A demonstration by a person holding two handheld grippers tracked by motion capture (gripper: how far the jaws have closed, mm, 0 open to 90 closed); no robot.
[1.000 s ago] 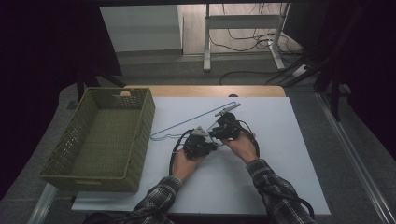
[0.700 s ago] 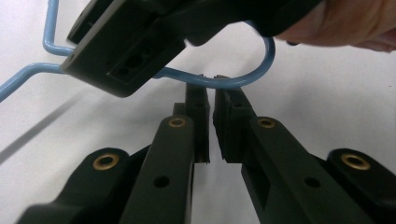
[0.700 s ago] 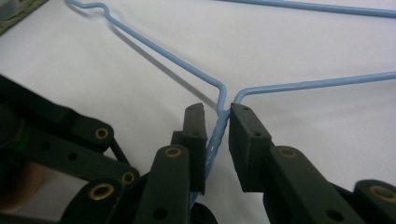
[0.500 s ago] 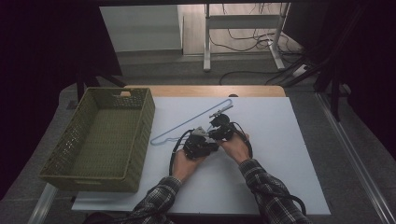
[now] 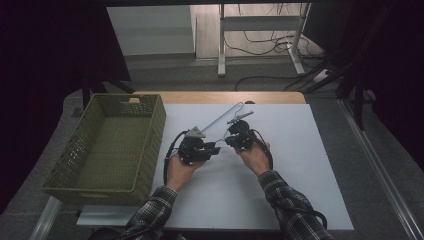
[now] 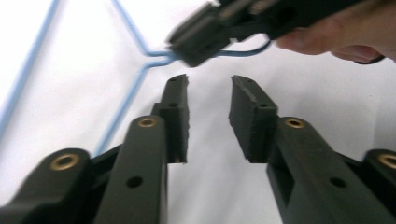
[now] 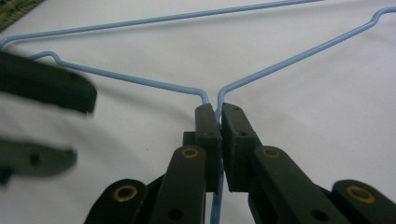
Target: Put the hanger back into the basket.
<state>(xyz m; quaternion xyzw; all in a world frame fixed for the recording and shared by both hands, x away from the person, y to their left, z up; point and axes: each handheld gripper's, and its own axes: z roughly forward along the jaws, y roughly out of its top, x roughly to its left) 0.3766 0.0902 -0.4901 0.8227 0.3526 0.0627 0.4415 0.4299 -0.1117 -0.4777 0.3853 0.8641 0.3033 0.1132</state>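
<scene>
A light blue wire hanger [image 5: 220, 119] is on the white table [image 5: 300, 165], reaching away toward the far edge. My right gripper [image 5: 231, 140] is shut on the hanger's [image 7: 140, 80] twisted neck, and the wire runs down between the pads of the right gripper [image 7: 218, 108]. My left gripper [image 5: 214, 150] sits just left of it, open with nothing between its jaws. In the left gripper view, the left gripper [image 6: 210, 81] points at the neck of the hanger [image 6: 161, 54] where the right gripper [image 6: 191, 51] pinches it. The left gripper [image 7: 84, 127] appears blurred at the left of the right gripper view.
An empty green woven basket [image 5: 107, 145] stands at the left of the table, close to the left hand. A wooden strip [image 5: 220, 97] borders the far edge. Beyond the table are desk legs and cables on the floor.
The right gripper has shifted slightly left with the hanger, and the hanger's long side now angles more steeply away. The left gripper has barely moved.
</scene>
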